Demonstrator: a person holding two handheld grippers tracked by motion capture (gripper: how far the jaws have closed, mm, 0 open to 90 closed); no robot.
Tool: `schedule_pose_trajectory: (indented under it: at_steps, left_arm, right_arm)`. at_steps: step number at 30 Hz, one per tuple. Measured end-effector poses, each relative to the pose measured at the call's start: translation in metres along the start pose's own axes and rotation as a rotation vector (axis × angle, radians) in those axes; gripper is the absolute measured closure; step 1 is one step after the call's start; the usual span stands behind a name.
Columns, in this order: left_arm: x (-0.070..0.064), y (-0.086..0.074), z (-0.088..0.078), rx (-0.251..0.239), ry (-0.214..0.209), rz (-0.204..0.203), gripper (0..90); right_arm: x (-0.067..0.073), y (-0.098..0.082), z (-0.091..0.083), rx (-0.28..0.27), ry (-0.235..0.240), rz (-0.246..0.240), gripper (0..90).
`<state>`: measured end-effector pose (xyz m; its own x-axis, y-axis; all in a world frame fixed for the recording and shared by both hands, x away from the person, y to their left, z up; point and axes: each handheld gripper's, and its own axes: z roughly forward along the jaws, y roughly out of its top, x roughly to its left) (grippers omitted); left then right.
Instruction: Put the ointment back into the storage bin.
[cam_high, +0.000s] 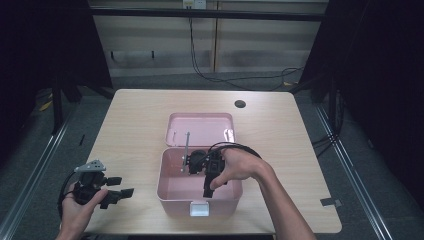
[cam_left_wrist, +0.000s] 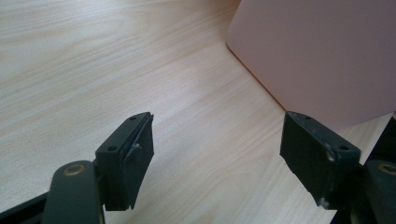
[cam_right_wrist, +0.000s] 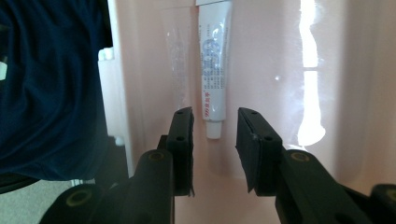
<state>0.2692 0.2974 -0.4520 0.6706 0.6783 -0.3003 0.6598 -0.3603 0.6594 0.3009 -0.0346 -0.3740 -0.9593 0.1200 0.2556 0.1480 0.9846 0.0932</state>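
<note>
The white plastic tube with small printed lettering (cam_right_wrist: 214, 70) lies flat on the floor of the open pink plastic box (cam_high: 170, 192), its capped end pointing at the right gripper (cam_right_wrist: 215, 140) and its long axis running straight away from the jaws. Those jaws stand a little apart, one either side of the cap's line, pinching nothing; the cap sits just beyond the pads, not between them. The tube's length is therefore in line with the reach, and a grip would most likely need the jaws to slide forward over the cap or come down across the body.

A clear film strip (cam_right_wrist: 180, 65) lies just beside the tube, towards the box's near wall. To the other side the pink floor is bare, with window glare on it, so there is room there.

The left gripper (cam_high: 116, 189) rests well apart on the light wooden table (cam_high: 135, 115), beside the box's outer wall, jaws spread wide and empty. The right hand (cam_high: 239, 165) is clearly the nearer.
</note>
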Motion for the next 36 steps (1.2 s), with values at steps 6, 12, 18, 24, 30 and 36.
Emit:
schedule_pose_trajectory:
  at_steps: [6, 12, 18, 24, 30, 36]
  left_arm:
    - [0.000, 0.000, 0.000, 0.000, 0.000, 0.001, 25.7]
    - [0.001, 0.000, -0.001, -0.006, 0.002, -0.002, 25.7]
    - [0.001, 0.000, 0.000, -0.007, 0.003, -0.001, 25.7]
    - [0.001, 0.000, 0.000, -0.005, 0.002, -0.004, 25.7]
    - [0.001, 0.000, 0.000, -0.003, 0.002, -0.003, 25.7]
    - [0.001, 0.000, 0.000, 0.003, 0.004, 0.002, 25.7]
  right_arm:
    - [0.001, -0.008, -0.010, -0.026, -0.020, 0.020, 67.2]
    - [0.003, -0.012, -0.023, -0.044, -0.050, 0.033, 66.1]
    - [0.005, -0.018, -0.029, -0.059, -0.085, 0.054, 63.4]
    - [0.007, -0.024, -0.040, -0.076, -0.108, 0.075, 61.1]
    - [0.011, -0.038, -0.055, -0.097, -0.139, 0.103, 59.6]
    - [0.013, -0.053, -0.066, -0.125, -0.165, 0.139, 59.1]
